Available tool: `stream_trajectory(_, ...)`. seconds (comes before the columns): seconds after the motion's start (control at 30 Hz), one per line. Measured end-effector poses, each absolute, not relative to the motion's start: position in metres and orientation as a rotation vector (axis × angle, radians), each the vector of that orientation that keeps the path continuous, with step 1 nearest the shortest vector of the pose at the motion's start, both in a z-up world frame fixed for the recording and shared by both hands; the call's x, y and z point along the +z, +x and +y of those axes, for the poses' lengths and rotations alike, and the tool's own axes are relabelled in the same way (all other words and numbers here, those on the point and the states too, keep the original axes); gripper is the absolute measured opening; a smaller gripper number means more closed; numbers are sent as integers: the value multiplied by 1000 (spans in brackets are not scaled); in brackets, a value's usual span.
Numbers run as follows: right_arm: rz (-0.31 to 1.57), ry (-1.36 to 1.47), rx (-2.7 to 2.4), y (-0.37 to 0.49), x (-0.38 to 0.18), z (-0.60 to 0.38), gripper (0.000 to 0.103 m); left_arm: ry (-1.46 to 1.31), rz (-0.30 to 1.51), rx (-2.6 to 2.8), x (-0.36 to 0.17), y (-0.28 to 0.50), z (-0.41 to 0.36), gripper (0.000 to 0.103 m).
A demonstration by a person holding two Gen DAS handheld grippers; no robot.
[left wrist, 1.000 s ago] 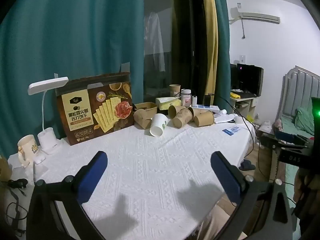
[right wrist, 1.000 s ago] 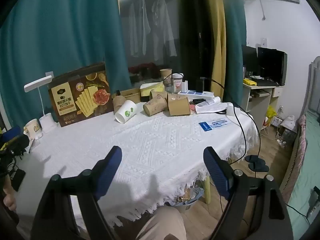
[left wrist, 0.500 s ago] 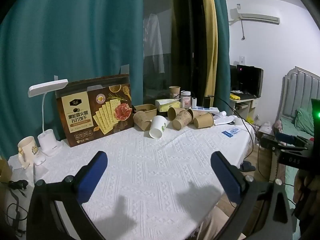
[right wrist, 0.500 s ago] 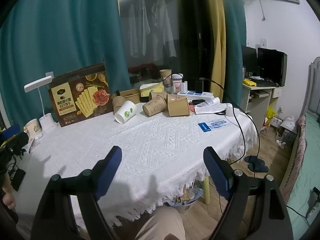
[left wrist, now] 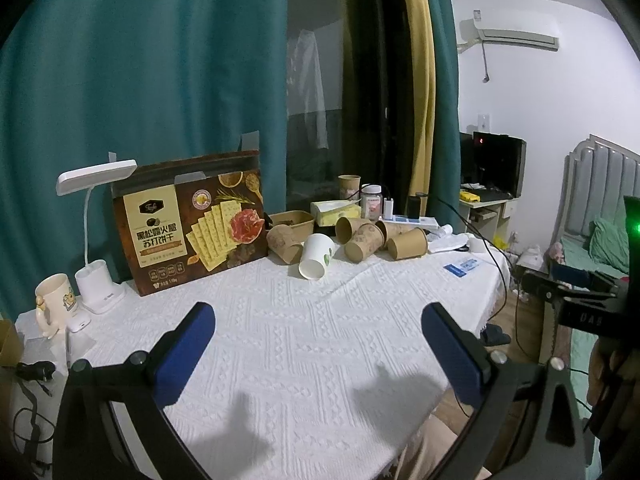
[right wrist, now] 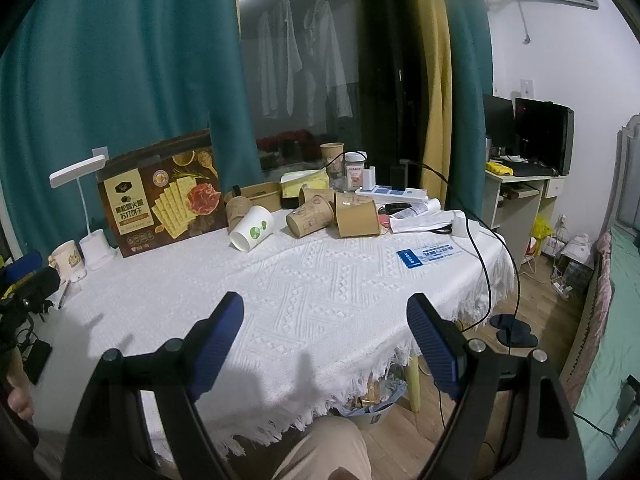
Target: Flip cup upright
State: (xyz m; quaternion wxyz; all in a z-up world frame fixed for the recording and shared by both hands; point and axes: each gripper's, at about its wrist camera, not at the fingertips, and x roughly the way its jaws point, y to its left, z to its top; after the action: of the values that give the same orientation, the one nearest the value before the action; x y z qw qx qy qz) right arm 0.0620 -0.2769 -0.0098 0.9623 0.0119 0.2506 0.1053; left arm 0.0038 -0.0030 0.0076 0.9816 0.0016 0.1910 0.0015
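A white paper cup (left wrist: 316, 256) with a green logo lies on its side at the far side of the white tablecloth (left wrist: 304, 340), its mouth toward me. It also shows in the right wrist view (right wrist: 252, 233). Several brown paper cups (left wrist: 364, 236) lie on their sides beside it, also in the right wrist view (right wrist: 310, 219). My left gripper (left wrist: 318, 312) is open and empty, well short of the cups. My right gripper (right wrist: 325, 302) is open and empty over the near table edge.
A brown cracker box (left wrist: 192, 232) stands at the back left, with a white desk lamp (left wrist: 94, 240) and a mug (left wrist: 54, 300) beside it. A blue and white card (right wrist: 428, 255) lies near the right table edge. A black cable (right wrist: 480, 248) hangs off the right side.
Both grippers stay open. The left view has drawn back and dropped slightly, so the cups sit a little farther and higher in it. The right view is nearly unchanged.
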Motion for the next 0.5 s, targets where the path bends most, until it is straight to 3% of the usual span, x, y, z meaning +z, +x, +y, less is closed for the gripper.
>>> stream_trajectory(0.5,505,19,214,62,-9,-276,82,-9,374,2,6,2,-1,103)
